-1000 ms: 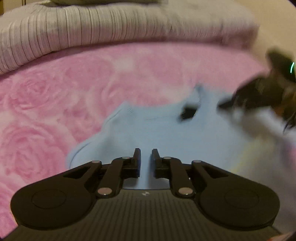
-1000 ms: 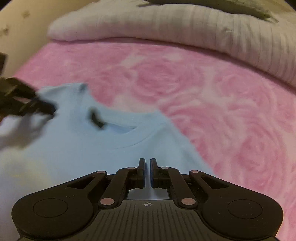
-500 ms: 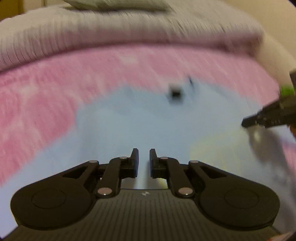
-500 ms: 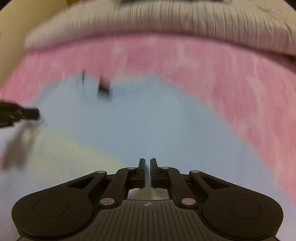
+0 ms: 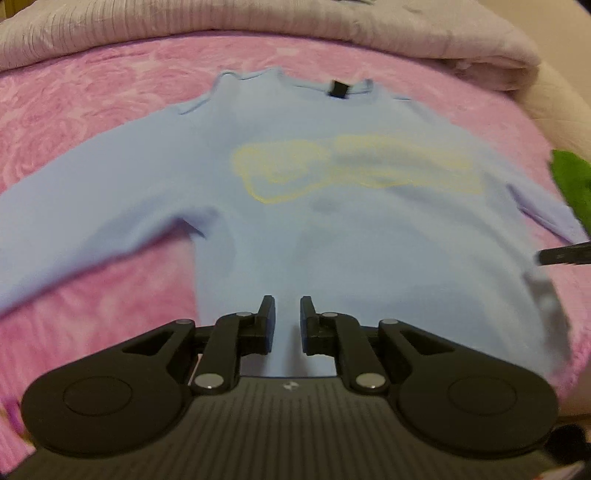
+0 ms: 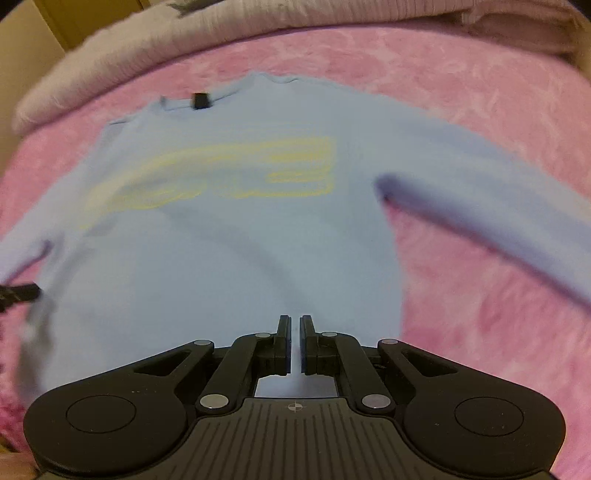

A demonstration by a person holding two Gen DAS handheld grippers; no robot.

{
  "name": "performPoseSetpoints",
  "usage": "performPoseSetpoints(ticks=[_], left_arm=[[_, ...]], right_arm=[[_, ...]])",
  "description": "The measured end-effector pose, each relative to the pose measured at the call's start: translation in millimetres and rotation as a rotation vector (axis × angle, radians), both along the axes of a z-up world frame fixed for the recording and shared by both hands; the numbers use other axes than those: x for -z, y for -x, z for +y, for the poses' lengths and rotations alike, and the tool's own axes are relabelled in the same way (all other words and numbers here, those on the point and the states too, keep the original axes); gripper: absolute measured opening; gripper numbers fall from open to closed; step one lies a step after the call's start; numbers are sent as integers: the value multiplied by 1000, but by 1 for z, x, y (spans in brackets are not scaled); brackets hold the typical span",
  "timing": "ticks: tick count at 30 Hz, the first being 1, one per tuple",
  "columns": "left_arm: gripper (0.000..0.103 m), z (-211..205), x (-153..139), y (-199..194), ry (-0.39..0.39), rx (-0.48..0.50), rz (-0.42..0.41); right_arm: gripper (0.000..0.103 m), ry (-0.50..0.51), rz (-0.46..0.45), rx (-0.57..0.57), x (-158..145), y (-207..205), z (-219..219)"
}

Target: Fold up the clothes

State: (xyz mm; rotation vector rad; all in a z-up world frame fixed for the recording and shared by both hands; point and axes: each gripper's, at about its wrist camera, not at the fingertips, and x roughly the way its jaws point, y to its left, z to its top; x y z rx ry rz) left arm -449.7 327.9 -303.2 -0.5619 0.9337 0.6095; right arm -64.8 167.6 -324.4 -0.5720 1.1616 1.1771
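My matt black plastic left gripper [image 5: 283,318], with shiny metal pivot pins, over a soft light-blue knit sweatshirt [image 5: 295,221] with a flat yellow print. Under the sweatshirt, a fuzzy pink rose-patterned blanket [image 5: 92,96]; beyond it, a ribbed pale quilt [image 5: 406,33].

A bed covered by a pink rose-patterned blanket [image 5: 92,96] carries a light blue long-sleeved sweatshirt [image 5: 332,229] spread flat with its neck to the far side and sleeves out left and right, and a pale striped quilt [image 5: 332,37] bunched along the far edge.
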Motion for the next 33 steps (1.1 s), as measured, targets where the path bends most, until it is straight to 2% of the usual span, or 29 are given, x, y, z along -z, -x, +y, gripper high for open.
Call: performPoseSetpoints(ticks=[2, 5, 7, 9, 10, 11, 13, 15, 17, 21, 25, 28, 29, 30, 31, 32, 33], left_arm=[[12, -21, 7, 13, 18, -41, 18], [11, -49, 14, 36, 67, -168, 49], [14, -65, 4, 55, 102, -260, 21], [20, -79, -8, 73, 127, -353, -13], [25, -84, -15, 82, 131, -407, -33], [29, -88, -21, 92, 135, -466, -58], [32, -89, -26, 106, 156, -537, -124], [33, -85, -24, 114, 175, -570, -170], [33, -81, -14, 118, 181, -576, -187], [31, -70, 22, 135, 208, -530, -287], [30, -65, 54, 153, 252, -496, -437], [30, -64, 71, 158, 288, -431, -549], [29, -64, 76, 158, 294, -404, -582], [25, -64, 79, 158, 284, -380, -602], [11, -64, 81, 158, 271, -366, -613], [7, -65, 83, 158, 253, -351, -618], [6, -68, 82, 157, 230, -340, -625]], right_arm=[[3, 24, 30, -16, 13, 8, -8], [3, 29, 23, -34, 25, 13, -28], [3, 9, 74, -2, 20, 5, -46], [21, -10, 143, 53, 12, -9, -65], [42, -26, 174, 82, 8, -16, -74], [57, -48, 193, 102, 3, -23, -80], [63, -93, 219, 135, -7, -36, -93], [63, -89, 243, 177, -8, -45, -100], [63, -83, 307, 245, 1, -53, -108], [63, -151, 487, 382, 29, -61, -133], [63, -268, 540, 438, 48, -53, -153], [62, -357, 550, 423, 51, -49, -159], [47, -378, 554, 415, 53, -48, -160], [36, -384, 551, 407, 55, -47, -160], [21, -389, 547, 400, 57, -45, -160], [13, -397, 541, 392, 58, -44, -160], [12, -413, 531, 382, 58, -44, -161]])
